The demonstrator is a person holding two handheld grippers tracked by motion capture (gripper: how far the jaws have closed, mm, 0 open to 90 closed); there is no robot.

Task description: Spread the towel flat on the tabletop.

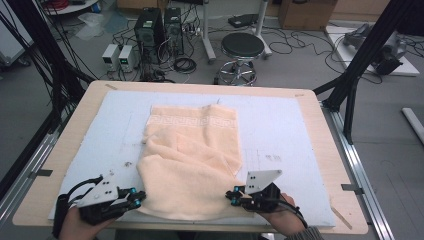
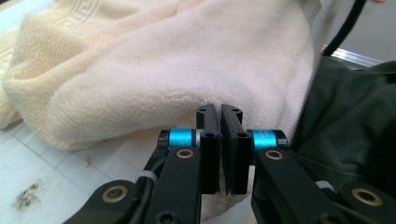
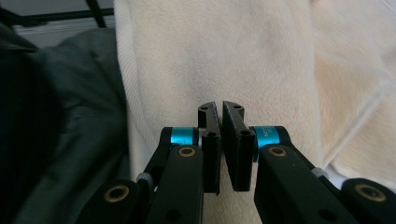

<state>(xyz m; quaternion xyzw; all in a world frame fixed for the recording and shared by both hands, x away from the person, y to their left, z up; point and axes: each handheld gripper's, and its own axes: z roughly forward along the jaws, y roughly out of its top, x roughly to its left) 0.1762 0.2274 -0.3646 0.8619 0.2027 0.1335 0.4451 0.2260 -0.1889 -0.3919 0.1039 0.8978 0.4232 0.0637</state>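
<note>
The peach towel (image 1: 192,165) is seen lying crumpled on the pale blue mat (image 1: 280,135), with its long axis running away from the person, the patterned border at the far end and the near edge hanging close to the table's front. This near edge is the part that lies directly ahead of both pairs of jaws. The left gripper (image 1: 136,196) is placed at the near left corner of the cloth, and the right gripper (image 1: 231,195) at the near right corner, so each hand is about equally near to its own corner. In the left gripper view, the jaws are seen brought almost together, with only a thin slit between them, and the towel's edge (image 2: 187,93) lies just beyond the tips; whether cloth is pinched cannot be told. The same is seen in the right gripper view, where the towel (image 3: 224,56) spreads ahead of the nearly closed jaws.
</note>
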